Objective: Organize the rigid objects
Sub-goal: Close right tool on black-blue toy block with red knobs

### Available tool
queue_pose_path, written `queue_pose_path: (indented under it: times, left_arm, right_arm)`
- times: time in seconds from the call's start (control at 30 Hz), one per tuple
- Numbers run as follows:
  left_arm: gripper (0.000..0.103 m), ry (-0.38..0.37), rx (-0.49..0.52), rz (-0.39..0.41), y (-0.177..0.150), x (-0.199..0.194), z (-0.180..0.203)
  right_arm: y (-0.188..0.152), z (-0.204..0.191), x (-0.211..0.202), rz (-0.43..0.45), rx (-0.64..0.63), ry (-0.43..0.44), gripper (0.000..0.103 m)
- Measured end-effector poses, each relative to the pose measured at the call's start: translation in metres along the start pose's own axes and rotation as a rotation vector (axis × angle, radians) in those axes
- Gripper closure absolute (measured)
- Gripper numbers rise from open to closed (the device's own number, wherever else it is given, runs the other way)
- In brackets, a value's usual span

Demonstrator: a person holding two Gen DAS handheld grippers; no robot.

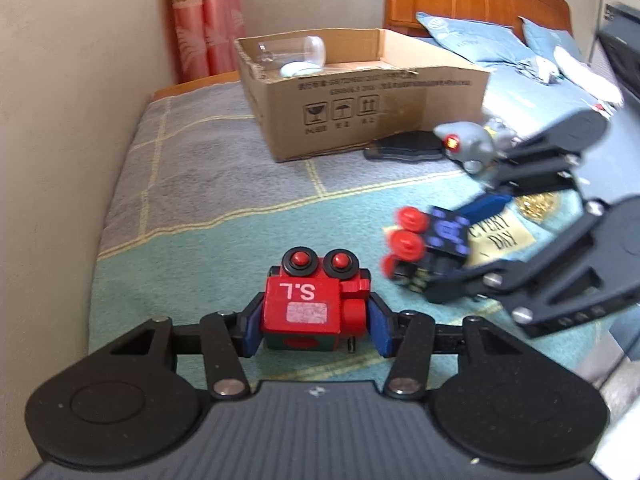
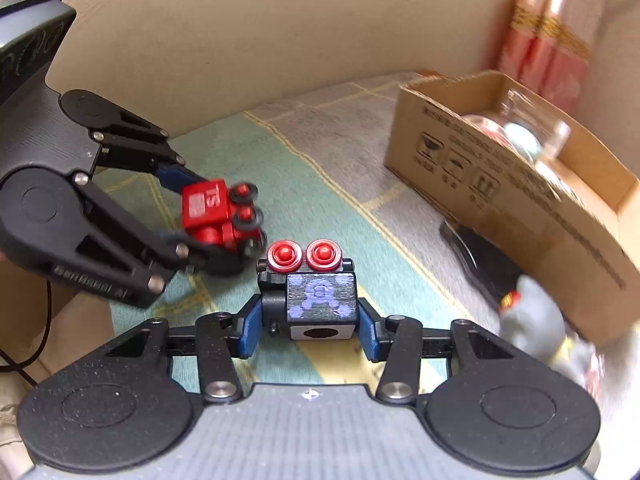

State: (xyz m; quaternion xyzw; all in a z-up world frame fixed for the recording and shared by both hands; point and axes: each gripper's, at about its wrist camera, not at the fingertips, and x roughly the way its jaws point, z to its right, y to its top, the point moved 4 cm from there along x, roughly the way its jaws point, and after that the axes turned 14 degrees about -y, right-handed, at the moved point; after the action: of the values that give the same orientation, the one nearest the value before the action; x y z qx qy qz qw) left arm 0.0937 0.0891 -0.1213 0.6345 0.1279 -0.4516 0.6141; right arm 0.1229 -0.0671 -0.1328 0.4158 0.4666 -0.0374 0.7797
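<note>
The left hand-held gripper (image 1: 314, 322) is clasping a red toy train (image 1: 316, 304) above the bed (image 1: 180, 208), while the right hand-held gripper (image 2: 308, 330) is grasping a black toy train (image 2: 316, 300), both likely heading for the cardboard box (image 1: 360, 92).

Red toy train (image 1: 316, 304) with white "S.L"; black toy train (image 2: 320, 300) with purple skull; teal-and-grey blanket (image 1: 192, 184) with yellow grid.

Left gripper (image 1: 314, 320) and right gripper (image 2: 308, 322) both clamped, fingers (image 1: 378, 328) near-parallel.

two toy trains (image 1: 316, 304) (image 2: 320, 300), one cardboard box (image 1: 360, 120), one grey figure (image 1: 468, 146)
</note>
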Motion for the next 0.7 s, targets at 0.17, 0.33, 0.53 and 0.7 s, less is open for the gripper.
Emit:
queue_pose_path:
  times: [0.17,0.33,0.53,0.7]
  left_arm:
    - [0.051,0.023,0.005,-0.011,0.002,0.000,-0.004]
    - [0.051,0.046,0.000,-0.013,0.004,0.002,-0.002]
    - [0.049,0.068,0.014,-0.024,0.006,0.004,0.001]
    - [0.043,0.081,0.009,-0.026,0.007,0.005,0.000]
  right_arm:
    - [-0.017,0.001,-0.014,-0.026,0.022,-0.011,0.050]
    - [-0.022,0.004,-0.016,-0.025,0.054,-0.037,0.041]
    - [-0.017,0.004,-0.009,-0.002,0.065,-0.018,0.038]
    - [-0.013,0.003,-0.008,0.004,0.064,-0.007,0.038]
